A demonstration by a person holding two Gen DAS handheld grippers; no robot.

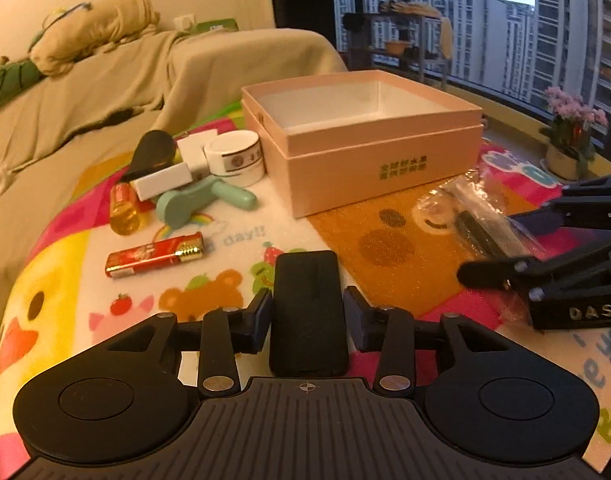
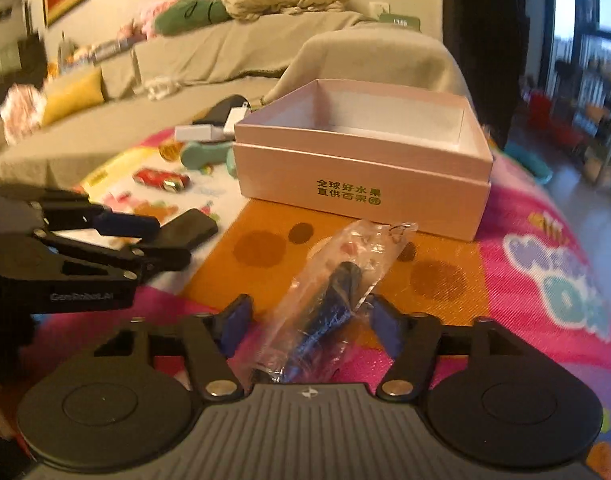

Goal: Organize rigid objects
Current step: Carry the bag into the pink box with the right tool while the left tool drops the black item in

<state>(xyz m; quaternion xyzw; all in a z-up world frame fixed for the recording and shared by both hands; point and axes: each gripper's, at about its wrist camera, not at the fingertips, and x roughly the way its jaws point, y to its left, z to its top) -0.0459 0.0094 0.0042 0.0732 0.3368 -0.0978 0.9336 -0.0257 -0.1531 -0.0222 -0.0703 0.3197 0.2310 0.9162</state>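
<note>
Left wrist view first: a black slab (image 1: 307, 312), sort of remote-shaped, is seen lying flat on the cartoon-print mat (image 1: 225, 240), right between the left gripper (image 1: 307, 322) fingers (image 1: 261, 320). A gap can be made out on both sides, so the fingers are parted and nothing is actually squeezed yet. It's judged to be stiff, smooth and fairly light, so it should be taken across its narrow width near the middle; the slick casing could slide if pinched at the tip. The pink box (image 1: 369, 152) is sitting empty just beyond it, with a lighter (image 1: 155, 254), a teal tool (image 1: 201, 202) and a tape roll (image 1: 237, 156) piled off to the left.

Right wrist view: a clear plastic bag (image 2: 329, 300) with a dark blue item inside is laid on the mat, running up between the right gripper (image 2: 311, 324) fingers (image 2: 385, 326). These are spread too; the far finger looks just beside the crinkled film, though contact can't be told through the blur. The wrap is soft and slippery, so the hard core inside is what should be clamped, around mid-length. The box stands just behind the bag's top end.
</note>
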